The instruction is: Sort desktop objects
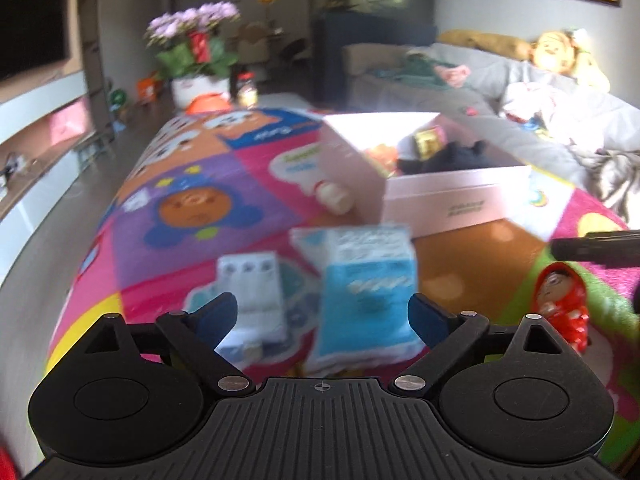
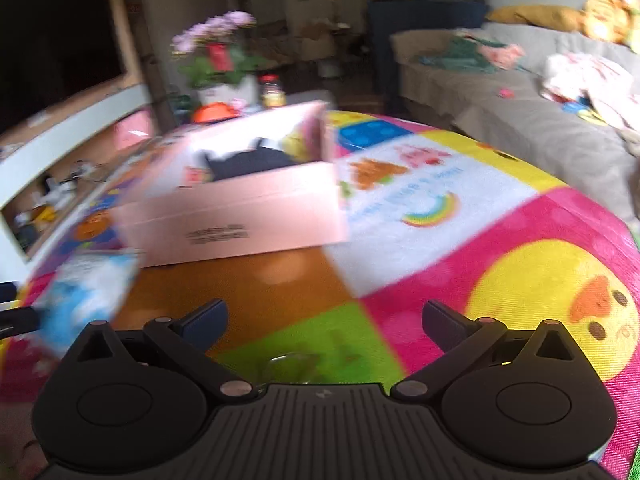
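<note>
Both views are smeared with blur, so print on the packs can't be read. The left gripper [image 1: 323, 314] stands wide, nothing pinched, with a soft blue-and-white pouch [image 1: 366, 300] between its fingers and a flat white blister pack [image 1: 256, 292] just left of it. A glossy red doll [image 1: 562, 304] sits to the right, a small bottle [image 1: 334, 196] lies against the pink cardboard box [image 1: 452, 204], whose dark contents are unclear. The right gripper [image 2: 325, 318] is wide too, empty over the bright mat [image 2: 520, 240].
</note>
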The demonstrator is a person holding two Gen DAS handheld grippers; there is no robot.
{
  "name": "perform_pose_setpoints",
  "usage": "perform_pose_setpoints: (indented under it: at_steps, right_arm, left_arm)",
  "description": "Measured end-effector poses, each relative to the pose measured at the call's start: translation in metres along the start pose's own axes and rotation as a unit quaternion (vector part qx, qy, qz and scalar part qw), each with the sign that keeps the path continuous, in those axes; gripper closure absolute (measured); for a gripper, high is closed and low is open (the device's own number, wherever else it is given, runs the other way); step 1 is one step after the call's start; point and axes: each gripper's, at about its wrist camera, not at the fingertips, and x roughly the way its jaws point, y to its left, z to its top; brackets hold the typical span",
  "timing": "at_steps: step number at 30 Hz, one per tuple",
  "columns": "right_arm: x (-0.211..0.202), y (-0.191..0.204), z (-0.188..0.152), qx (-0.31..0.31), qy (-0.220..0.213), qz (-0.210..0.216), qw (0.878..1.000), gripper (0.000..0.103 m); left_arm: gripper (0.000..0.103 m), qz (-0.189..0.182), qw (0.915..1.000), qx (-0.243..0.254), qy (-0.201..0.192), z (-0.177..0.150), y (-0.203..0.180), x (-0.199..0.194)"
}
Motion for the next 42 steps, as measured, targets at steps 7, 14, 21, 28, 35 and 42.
perform_pose_setpoints:
  at_steps: [7, 14, 21, 28, 35, 42]
  right_arm:
    - [-0.023, 0.043, -0.011, -0.116, 0.030, 0.065, 0.991, 0.000]
    - [-0.053, 0.014, -0.016, -0.148, 0.011, -0.005, 0.989, 0.000]
    - [-0.068, -0.004, -0.015, -0.097, 0.033, 0.007, 0.995, 0.000]
    - [-0.036, 0.032, -0.012, -0.036, 0.077, 0.085, 0.993, 0.000]
    - [-0.008, 0.056, -0.020, -0.071, 0.107, 0.044, 0.991, 0.016]
    - [-0.009, 0.056, -0.019, -0.085, 0.107, 0.042, 0.990, 0.042]
  left_arm:
    - [0.005, -0.001, 0.9999, -0.003, 0.011, -0.008, -0.004, 0.002]
    - [0.003, -0.002, 0.9998, -0.002, 0.021, -0.019, -0.003, -0.003]
    - [0.003, -0.015, 0.9992, 0.004, 0.037, -0.027, -0.013, 0.001]
    - [0.003, -0.017, 0.9991, 0.009, 0.036, -0.026, -0.020, 0.001]
    - [0.002, -0.006, 0.9993, -0.015, 0.035, -0.023, -0.003, -0.001]
    - [0.002, -0.023, 0.9991, -0.011, 0.035, -0.020, -0.011, 0.006]
